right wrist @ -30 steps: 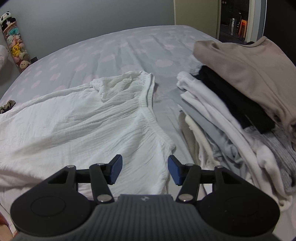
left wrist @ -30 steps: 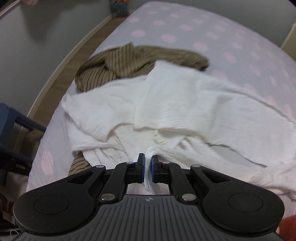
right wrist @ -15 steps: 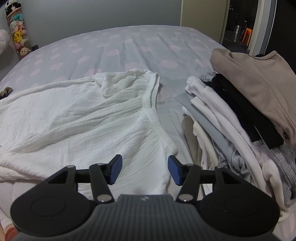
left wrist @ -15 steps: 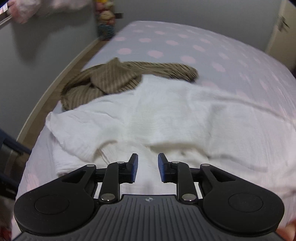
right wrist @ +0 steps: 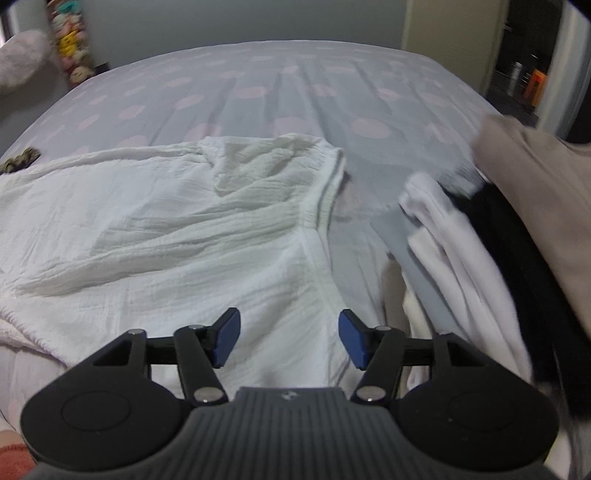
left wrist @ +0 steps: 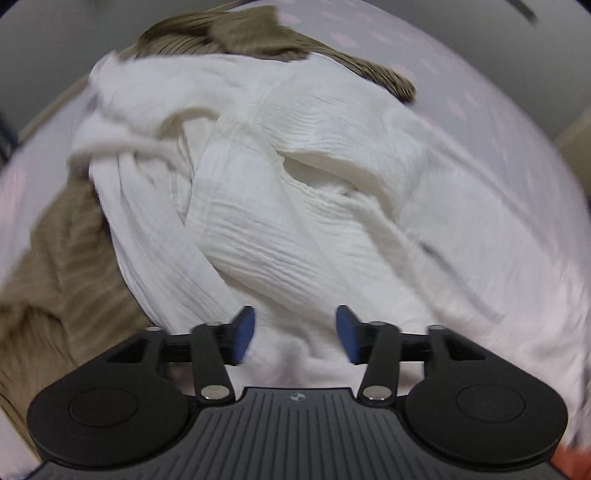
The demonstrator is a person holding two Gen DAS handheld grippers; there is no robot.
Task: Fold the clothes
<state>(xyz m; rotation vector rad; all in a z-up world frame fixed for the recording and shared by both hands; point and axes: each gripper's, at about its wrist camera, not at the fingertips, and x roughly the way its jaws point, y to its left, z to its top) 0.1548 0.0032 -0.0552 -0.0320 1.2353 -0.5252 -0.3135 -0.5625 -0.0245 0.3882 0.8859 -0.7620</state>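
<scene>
bed sheet (right wrist: 295, 85): grey with pink dots | soft toys (right wrist: 72, 48): stacked by the wall, far left | wall (right wrist: 221, 22): plain grey | doorway (right wrist: 524, 70): dark, far right, something orange inside

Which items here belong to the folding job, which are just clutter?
In the job:
white crinkled garment
brown striped garment
stack of folded clothes
left gripper
right gripper

Lying about:
stuffed toys
orange item past the doorway
</scene>
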